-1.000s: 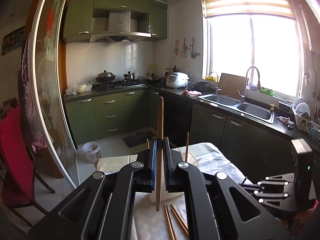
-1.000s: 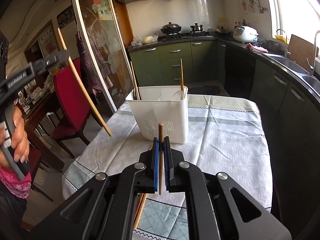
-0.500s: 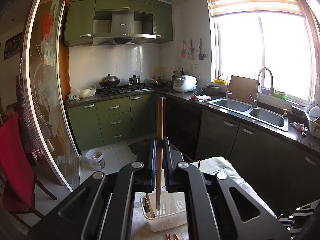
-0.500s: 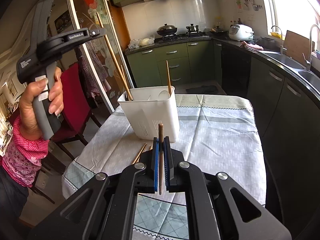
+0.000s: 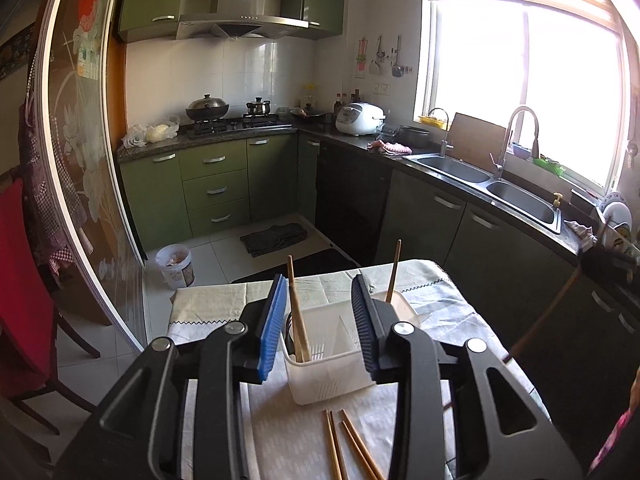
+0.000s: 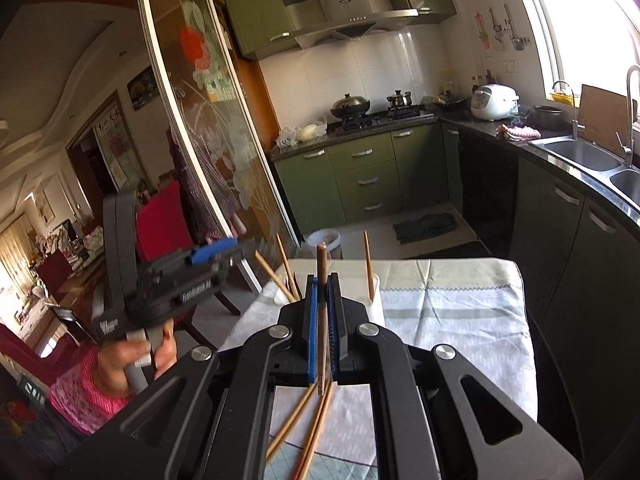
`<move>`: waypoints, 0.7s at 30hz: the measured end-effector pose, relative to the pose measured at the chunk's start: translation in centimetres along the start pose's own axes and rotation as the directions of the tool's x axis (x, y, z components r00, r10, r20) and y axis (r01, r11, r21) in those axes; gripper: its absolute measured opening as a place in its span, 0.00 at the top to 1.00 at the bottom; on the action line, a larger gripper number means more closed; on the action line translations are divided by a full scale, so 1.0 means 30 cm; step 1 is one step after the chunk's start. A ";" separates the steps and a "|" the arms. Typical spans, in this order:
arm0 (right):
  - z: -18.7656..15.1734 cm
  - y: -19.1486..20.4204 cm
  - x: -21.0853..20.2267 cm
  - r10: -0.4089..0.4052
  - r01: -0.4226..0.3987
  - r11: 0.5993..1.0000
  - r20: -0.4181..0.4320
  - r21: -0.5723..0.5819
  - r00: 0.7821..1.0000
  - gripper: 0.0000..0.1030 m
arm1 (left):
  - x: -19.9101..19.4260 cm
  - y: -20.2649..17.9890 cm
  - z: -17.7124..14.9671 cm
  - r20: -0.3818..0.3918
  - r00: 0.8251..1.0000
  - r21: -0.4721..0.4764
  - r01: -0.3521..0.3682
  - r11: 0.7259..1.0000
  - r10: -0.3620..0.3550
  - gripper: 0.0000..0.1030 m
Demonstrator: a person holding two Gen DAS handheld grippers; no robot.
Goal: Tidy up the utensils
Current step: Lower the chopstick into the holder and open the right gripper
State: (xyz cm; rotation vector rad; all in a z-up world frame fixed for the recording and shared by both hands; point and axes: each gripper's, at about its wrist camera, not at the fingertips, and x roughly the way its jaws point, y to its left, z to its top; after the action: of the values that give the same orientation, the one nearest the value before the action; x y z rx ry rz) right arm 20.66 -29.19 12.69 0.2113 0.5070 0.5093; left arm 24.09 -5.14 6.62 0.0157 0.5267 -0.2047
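A white slotted utensil holder (image 5: 328,368) stands on the clothed table. My left gripper (image 5: 320,320) is open just above it, and a wooden chopstick (image 5: 297,316) leans in the holder's left compartment between my pads. Another chopstick (image 5: 393,272) stands at the holder's far right. Several loose chopsticks (image 5: 344,444) lie on the cloth in front. My right gripper (image 6: 322,320) is shut on a wooden chopstick (image 6: 321,272), held upright above the table. The left gripper (image 6: 212,258) shows at the left of the right wrist view. The holder (image 6: 374,304) is mostly hidden there.
The table's pale cloth (image 6: 452,320) reaches its right edge beside dark green cabinets (image 6: 560,240). A red chair (image 5: 20,280) stands left of the table. A sliding glass door (image 5: 80,180) is at the left. A sink (image 5: 516,196) and counter run along the right.
My left gripper has lowered over the holder and opened, letting its chopstick drop into the left compartment. My right gripper has risen and moved closer to the holder with its chopstick.
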 end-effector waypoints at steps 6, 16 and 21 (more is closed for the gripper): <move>0.193 -0.015 0.076 -0.069 0.064 0.997 0.115 0.052 0.991 0.94 | -0.076 0.022 -0.086 -0.020 1.000 0.034 -0.008 0.999 0.008 0.69; 0.136 -0.104 0.403 -0.150 0.153 0.986 -0.058 0.058 0.987 0.94 | -0.055 0.068 -0.184 -0.119 0.993 0.015 0.009 1.000 -0.007 0.69; 0.105 -0.113 0.382 -0.124 0.127 0.990 -0.049 0.061 0.991 0.88 | 0.007 0.053 -0.237 -0.215 0.976 -0.007 0.040 0.999 -0.041 0.69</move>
State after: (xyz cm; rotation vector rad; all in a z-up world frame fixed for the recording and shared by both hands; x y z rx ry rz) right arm 32.32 -26.40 9.63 0.2275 0.5773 0.3761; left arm 21.04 -3.13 0.31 0.0248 0.7440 -0.2435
